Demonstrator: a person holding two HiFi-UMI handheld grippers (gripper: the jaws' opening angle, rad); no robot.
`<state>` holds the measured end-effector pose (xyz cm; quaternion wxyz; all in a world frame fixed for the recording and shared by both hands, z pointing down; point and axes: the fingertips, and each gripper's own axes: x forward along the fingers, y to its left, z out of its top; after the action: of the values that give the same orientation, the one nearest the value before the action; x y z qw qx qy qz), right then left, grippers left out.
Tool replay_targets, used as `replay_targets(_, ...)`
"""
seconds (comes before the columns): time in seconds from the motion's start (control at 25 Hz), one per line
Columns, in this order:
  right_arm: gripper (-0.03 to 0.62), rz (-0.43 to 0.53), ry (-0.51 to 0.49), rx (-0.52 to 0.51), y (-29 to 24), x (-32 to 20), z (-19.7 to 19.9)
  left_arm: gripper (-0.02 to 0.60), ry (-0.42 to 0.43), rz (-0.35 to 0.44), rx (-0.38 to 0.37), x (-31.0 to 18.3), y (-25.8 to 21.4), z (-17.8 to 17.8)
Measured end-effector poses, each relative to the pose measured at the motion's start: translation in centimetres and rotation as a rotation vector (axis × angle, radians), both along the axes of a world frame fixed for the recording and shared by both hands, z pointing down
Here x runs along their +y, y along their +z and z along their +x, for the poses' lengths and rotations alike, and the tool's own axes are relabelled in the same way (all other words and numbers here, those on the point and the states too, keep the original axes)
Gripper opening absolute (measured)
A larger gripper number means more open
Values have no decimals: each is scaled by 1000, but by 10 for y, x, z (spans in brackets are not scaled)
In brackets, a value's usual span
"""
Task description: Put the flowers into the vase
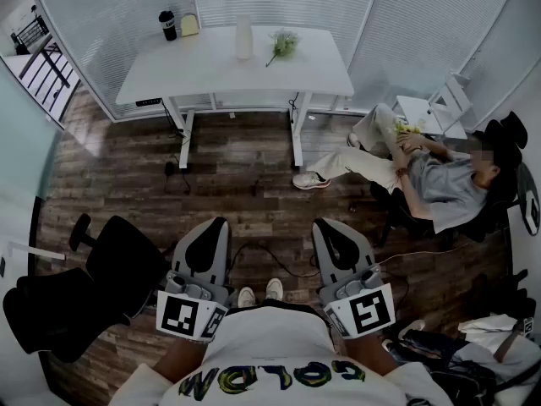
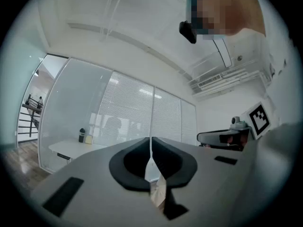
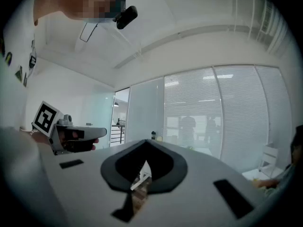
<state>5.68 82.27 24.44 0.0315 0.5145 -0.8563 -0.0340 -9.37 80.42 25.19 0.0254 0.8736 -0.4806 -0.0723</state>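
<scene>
Wood-plank floor and blind-covered glass walls frame a small office where a white desk stands at the far end, well apart from the person wearing the rig. On the desk a tall, narrow white vase stands upright, and the flowers lie flat on the desktop just beside it, blooms toward the wall and stem trailing toward the front edge. A black cup sits near the desk's far left corner. The left gripper and the right gripper are held close to the wearer's body, each with its jaws pressed together and nothing between them. A seated person reclines at the right, and a black office chair stands at the left.

The flowers look light and soft, with a thin stem that would bend or crush under a hard squeeze; from this distance it is hard to tell whether it is one sprig or several. A gentle hold on the lower stem, clear of the blooms, seems best. The slim vase may tip if nudged, so steadying it with the other gripper would be wise
</scene>
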Motion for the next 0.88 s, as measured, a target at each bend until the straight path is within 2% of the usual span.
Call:
replay_targets(0.28,11,-3,-17,-6,9,-18,26,25,-32,-22,2,-16,13,22)
replay_targets(0.52,11,-22,-41,-19,11,-43,30,25,-53,-49,12,-37,18,26)
replay_targets(0.88,11,-30,-50,-4,16,-118,14,25,-48,-51,29,-113,24,15)
